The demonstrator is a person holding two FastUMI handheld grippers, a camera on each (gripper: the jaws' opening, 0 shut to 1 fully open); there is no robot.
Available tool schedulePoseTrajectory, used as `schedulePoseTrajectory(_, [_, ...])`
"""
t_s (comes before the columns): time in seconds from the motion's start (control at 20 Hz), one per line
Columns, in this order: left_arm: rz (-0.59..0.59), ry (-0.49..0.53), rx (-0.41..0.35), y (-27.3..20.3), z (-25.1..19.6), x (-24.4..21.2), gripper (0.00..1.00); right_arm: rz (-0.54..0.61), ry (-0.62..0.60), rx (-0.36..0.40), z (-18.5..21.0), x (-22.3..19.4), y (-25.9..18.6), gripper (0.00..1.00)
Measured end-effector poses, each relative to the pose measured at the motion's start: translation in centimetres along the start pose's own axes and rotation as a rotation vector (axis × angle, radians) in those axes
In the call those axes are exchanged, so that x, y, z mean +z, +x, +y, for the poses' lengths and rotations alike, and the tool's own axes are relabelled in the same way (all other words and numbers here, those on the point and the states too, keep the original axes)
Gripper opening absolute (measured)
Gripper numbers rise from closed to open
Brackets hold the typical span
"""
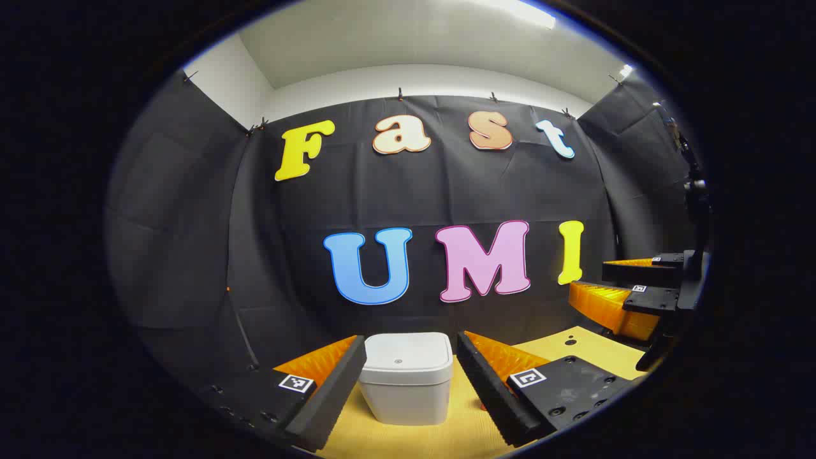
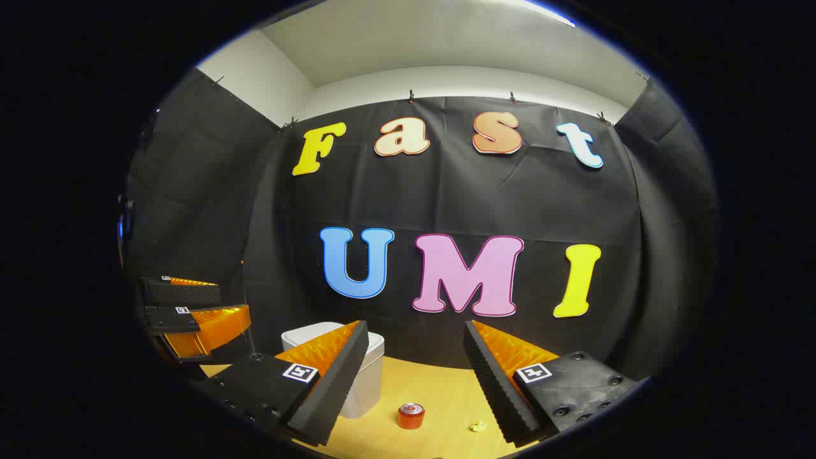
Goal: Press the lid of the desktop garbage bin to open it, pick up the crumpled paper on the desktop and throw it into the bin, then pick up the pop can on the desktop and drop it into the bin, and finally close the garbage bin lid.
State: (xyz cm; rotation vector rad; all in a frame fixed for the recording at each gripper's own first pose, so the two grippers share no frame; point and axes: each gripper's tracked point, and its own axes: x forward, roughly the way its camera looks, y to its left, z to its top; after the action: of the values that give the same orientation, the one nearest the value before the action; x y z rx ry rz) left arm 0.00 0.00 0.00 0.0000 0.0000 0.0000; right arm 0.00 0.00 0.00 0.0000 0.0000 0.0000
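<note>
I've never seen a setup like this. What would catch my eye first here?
Probably the white garbage bin, lid shut, standing on the yellow desktop right between the open fingers of the left gripper. In the right gripper view, a small red pop can stands on the desk beside the bin, ahead of the open right gripper. A tiny yellowish scrap lies near the can; it is too small to identify.

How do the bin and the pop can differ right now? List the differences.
The bin is white and boxy with rounded corners; the pop can is red and round. The bin is far bigger than the can. The bin stands near the black cloth wall, partly behind the right gripper's finger; the can stands nearer, in plain sight between the two fingers. Both stand upright on the yellow table, and neither is held. The bin's lid is shut.
</note>
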Motion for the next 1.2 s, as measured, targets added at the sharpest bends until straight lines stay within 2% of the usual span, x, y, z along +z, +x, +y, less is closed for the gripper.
schedulePoseTrajectory(0.25, [-0.01,-0.029,-0.024,0.2,-0.4,-0.1,0.95,-0.027,0.015,-0.069,-1.4,0.8,-0.7,0.96])
schedulePoseTrajectory(0.55, [-0.017,-0.071,-0.057,1.0,-0.8,-0.3,0.95,0.001,-0.022,-0.116,-2.7,0.0,-1.8,0.96])
schedulePoseTrajectory(1.2, [-0.021,-0.07,-0.095,3.6,-0.1,-0.6,0.95,0.035,-0.036,-0.162,-4.6,-1.0,-2.2,0.96])
